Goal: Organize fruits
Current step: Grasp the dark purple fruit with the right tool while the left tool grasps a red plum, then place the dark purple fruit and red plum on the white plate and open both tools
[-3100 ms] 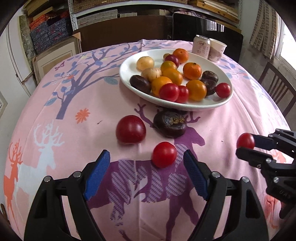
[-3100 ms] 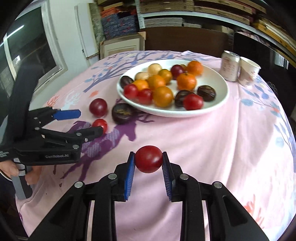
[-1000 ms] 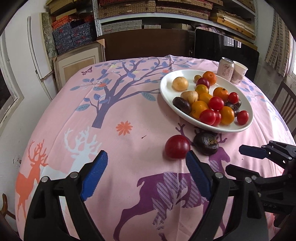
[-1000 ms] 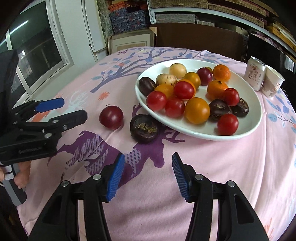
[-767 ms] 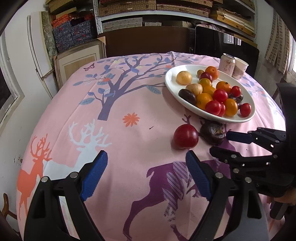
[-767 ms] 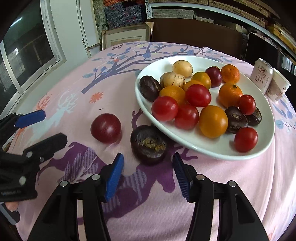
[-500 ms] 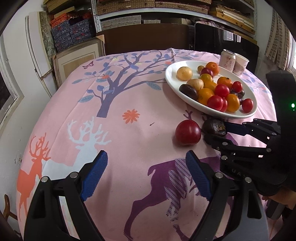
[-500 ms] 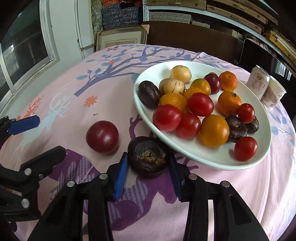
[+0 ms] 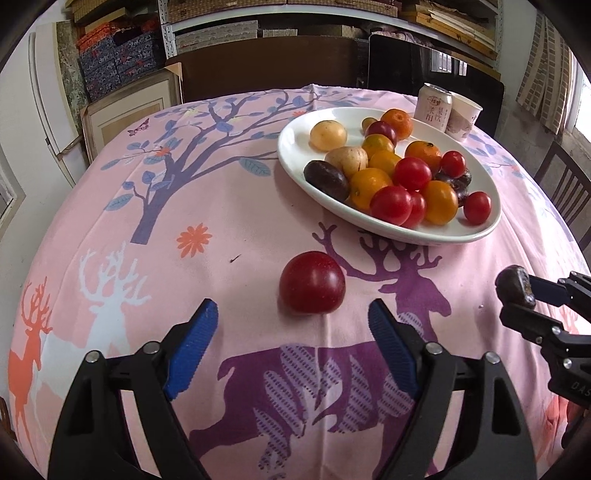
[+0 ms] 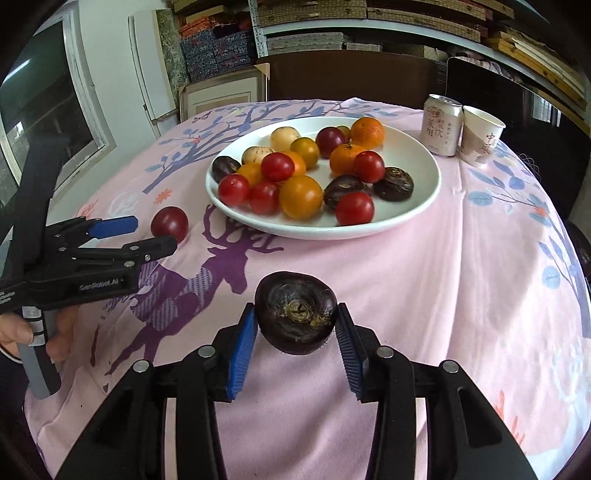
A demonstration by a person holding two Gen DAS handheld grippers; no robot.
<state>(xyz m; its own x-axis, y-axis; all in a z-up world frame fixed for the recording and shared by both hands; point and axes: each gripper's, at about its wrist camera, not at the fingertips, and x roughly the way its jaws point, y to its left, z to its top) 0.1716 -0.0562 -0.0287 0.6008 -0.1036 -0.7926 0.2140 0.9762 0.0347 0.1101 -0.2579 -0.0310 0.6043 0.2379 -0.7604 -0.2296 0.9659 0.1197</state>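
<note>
Item: dark purple fruit [image 10: 295,314], clamped in my right gripper [image 10: 295,332] jaws, raised for plating. Left gripper [image 9: 291,336] jaws apart, framing red plum [image 9: 312,282] ahead.

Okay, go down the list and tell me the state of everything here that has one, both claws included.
Left claw: open, empty.
Right claw: shut on the dark purple fruit, lifted off the cloth.
Red plum: loose on the tablecloth, in front of the left claw.
White plate: loaded with fruit.
Drink can: upright.
Paper cup: upright.

Home storeroom-dining space: patterned tablecloth [image 9: 221,206], stacked shelves [image 10: 332,22], wooden chair [image 9: 565,192].
</note>
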